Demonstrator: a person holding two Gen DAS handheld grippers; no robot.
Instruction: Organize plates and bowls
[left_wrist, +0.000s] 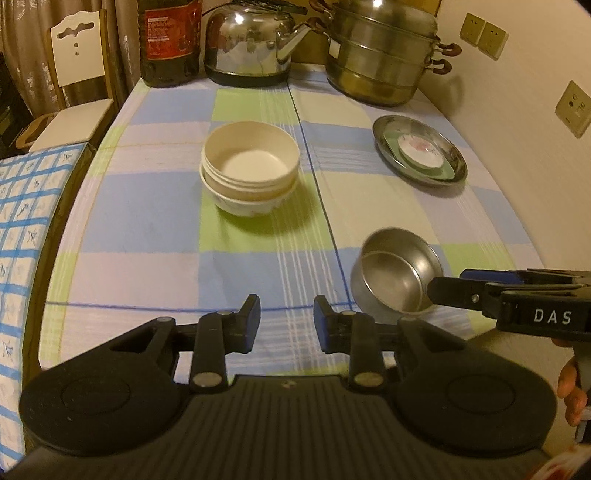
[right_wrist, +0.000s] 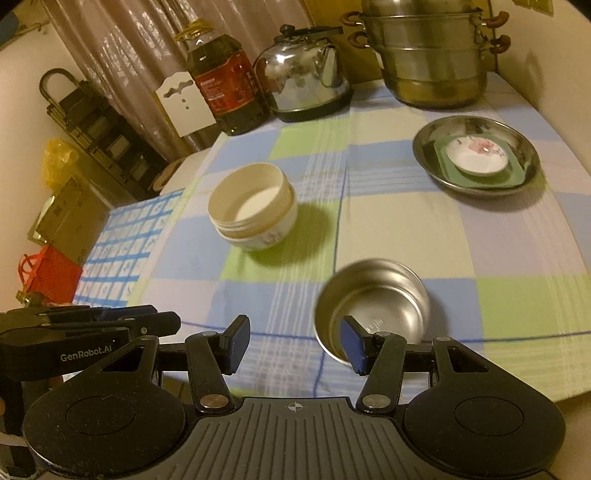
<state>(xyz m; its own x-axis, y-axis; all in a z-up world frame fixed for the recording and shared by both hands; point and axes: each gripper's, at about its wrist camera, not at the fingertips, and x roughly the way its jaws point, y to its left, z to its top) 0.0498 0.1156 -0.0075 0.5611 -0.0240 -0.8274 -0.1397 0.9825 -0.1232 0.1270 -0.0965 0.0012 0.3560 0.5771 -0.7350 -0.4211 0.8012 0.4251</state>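
Two cream bowls (left_wrist: 250, 168) sit nested, steel bowl (right_wrist: 371, 306) holds nothing, both grippers' jaws gape released.

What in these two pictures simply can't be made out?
- Left wrist view: the oil bottle loses its top to the frame edge, and its label is too blurred to read.
- Both views: the top cream bowl hides how many bowls sit nested under it.
- Right wrist view: the steel bowl is smeared, and one finger of the right gripper covers its near rim, so contact is unclear.
- Right wrist view: the steamer pot has its lid cut off.
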